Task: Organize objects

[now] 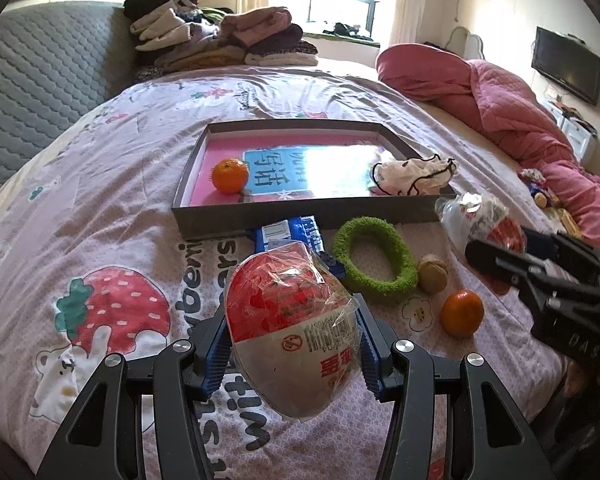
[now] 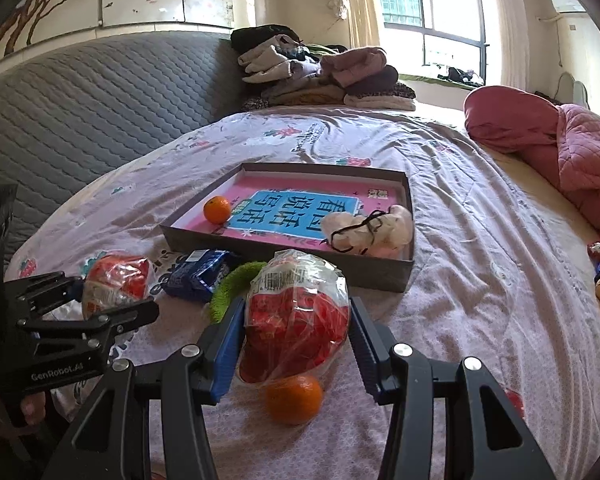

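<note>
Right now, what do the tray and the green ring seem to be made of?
Tray: probably cardboard, matte grey, with thin straight walls and folded corners; its floor is glossy, glaring under the window. Green ring: looks like soft fuzzy fabric, terry or chenille, judging by its nubby surface.

Red-and-white wrapped packet (image 1: 292, 332) up front, clear film glinting over it, a second one (image 2: 298, 316) much the same red. Blue pads (image 1: 216, 364) on black fingers. The bedsheet (image 1: 112, 184) is pale lilac with red strawberries, green leaves, a white bear and dark lettering. Grey box (image 1: 312, 210), pink inside with a bright blue panel; an orange mandarin (image 1: 231, 176) in it, another mandarin (image 1: 462, 313) on the sheet. Fuzzy green ring (image 1: 374, 258), blue packet (image 1: 288, 236), rose-pink quilt (image 1: 512, 108), grey quilted headboard (image 1: 40, 80).
</note>
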Motion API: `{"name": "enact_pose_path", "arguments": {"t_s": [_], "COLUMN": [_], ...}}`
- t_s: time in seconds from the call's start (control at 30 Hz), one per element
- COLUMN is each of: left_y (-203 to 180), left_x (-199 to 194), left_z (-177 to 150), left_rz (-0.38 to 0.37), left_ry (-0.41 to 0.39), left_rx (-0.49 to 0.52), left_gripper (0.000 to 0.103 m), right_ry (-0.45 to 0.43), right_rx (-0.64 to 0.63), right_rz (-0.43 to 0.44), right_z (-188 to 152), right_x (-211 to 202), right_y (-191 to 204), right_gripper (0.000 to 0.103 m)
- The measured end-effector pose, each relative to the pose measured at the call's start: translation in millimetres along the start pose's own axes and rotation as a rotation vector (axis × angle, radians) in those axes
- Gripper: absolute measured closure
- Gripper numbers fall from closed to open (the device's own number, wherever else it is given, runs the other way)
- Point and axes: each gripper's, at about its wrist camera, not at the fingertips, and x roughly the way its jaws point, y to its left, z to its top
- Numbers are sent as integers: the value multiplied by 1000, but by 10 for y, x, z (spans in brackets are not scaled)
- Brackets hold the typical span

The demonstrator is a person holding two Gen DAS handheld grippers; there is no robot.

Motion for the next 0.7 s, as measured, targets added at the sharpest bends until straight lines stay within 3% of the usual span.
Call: {"name": "enact_pose_path", "arguments": {"t_s": [0.37, 0.7], "left_y": [21, 59], "left_x": [-122, -256], "left_z": [75, 356], "left_rz": [-5, -13], "left_ry": [-62, -137], "left_rx": [-11, 6], "left_gripper": [47, 47], "right_ry": [-41, -83], "right_rx": [-32, -39], "right_rz": [5, -5], "right_z": [7, 87], "right_x": [-50, -154], "right_y": [159, 217], "right_gripper": [52, 52]}}
